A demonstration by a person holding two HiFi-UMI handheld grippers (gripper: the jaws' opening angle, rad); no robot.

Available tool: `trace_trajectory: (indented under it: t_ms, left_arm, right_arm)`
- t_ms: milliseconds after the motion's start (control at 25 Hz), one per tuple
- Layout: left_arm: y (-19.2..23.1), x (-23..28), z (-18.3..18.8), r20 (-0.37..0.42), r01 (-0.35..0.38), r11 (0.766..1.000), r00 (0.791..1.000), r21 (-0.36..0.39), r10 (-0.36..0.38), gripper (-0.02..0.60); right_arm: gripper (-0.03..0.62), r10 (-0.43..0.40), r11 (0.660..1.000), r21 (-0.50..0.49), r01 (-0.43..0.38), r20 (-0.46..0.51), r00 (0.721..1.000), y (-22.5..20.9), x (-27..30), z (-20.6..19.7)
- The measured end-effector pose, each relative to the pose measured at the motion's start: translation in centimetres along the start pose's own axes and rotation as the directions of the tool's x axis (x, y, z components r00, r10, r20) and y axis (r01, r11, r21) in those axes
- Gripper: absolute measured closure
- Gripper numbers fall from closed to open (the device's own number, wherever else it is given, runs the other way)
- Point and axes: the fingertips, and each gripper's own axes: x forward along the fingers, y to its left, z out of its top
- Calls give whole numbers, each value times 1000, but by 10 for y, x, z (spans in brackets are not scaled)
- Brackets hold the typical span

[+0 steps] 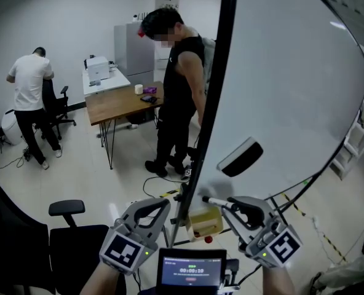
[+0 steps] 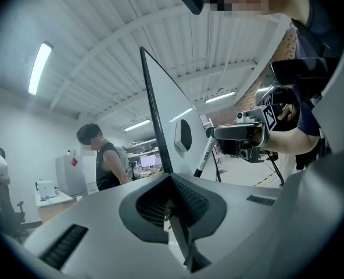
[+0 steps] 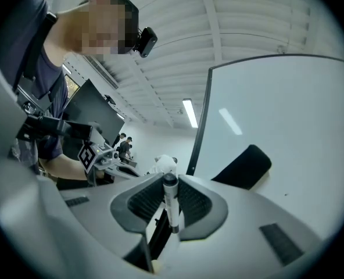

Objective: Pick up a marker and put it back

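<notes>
My right gripper (image 1: 231,205) is shut on a white marker with a black cap (image 1: 214,201), which sticks out to the left in front of the whiteboard (image 1: 292,91). In the right gripper view the marker (image 3: 171,205) stands upright between the ribbed pads (image 3: 142,201), with the whiteboard (image 3: 282,115) close on the right. My left gripper (image 1: 162,206) hovers left of the board's black frame, its jaws together with nothing in them. From the left gripper view, the right gripper (image 2: 233,133) and its marker (image 2: 205,154) show beside the board.
A black eraser (image 1: 240,157) clings to the whiteboard. A yellowish tray (image 1: 203,222) hangs at the board's foot. A person in black (image 1: 179,85) stands by a wooden desk (image 1: 117,102); another in white (image 1: 31,91) is far left. A black office chair (image 1: 22,232) is near left.
</notes>
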Motion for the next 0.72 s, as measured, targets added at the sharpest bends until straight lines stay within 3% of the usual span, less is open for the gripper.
trace_trajectory:
  t_ms: [440, 720]
  left_arm:
    - [-16, -19, -12, 13, 14, 999, 1000, -44, -13, 581]
    - [-59, -29, 19, 38, -8, 1000, 999, -3, 8, 581]
  right_arm:
    - [499, -14, 999, 42, 16, -59, 998, 37, -24, -18]
    - [499, -15, 1000, 17, 15, 15, 1000, 45, -77, 12]
